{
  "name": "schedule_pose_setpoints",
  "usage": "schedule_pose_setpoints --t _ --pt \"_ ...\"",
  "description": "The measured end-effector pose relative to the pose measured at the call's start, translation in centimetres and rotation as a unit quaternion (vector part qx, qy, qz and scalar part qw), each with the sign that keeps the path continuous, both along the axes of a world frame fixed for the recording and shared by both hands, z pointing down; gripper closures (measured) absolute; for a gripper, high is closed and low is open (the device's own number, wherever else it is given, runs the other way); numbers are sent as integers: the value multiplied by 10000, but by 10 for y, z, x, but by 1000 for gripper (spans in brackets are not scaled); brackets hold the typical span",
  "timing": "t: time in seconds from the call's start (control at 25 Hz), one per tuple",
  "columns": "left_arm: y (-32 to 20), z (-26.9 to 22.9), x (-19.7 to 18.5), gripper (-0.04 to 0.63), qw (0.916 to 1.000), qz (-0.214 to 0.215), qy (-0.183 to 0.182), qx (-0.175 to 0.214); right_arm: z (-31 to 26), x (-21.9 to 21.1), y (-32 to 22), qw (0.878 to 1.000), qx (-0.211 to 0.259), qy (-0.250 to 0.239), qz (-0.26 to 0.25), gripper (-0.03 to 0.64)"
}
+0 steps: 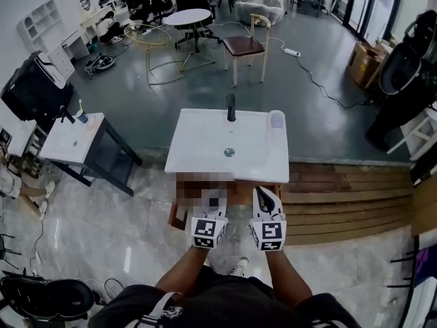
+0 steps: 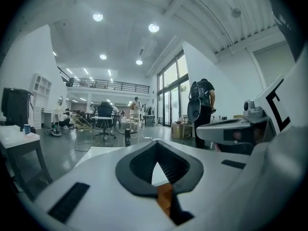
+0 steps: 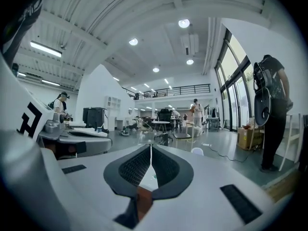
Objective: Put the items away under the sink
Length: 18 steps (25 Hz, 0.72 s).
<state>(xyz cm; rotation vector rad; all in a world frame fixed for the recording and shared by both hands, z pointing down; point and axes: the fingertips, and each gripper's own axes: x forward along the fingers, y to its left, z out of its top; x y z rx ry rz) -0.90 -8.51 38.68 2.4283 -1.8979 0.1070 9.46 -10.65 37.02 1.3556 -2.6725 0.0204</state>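
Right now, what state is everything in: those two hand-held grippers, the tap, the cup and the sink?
Left gripper: shut, nothing between its jaws.
Right gripper: shut, also holding nothing.
Faucet: no water seen running.
Cup: upright on the sink's far right corner; contents cannot be told.
Sink: no standing water visible in the basin.

Brown-seated chair (image 1: 244,45) near round white table (image 1: 188,17) — cardboard box (image 1: 365,63) well apart.
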Motion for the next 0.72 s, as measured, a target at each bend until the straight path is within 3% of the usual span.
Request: schedule_pose_setpoints --t 0.36,0.72 --pt "-20 4 -20 588 9998 -141 -105 -8 4 -7 -21 9999 -38 -90 -27 592" --pt "-111 -2 -52 588 9999 121 22 28 -10 -47 -104 9999 90 34 -97 592"
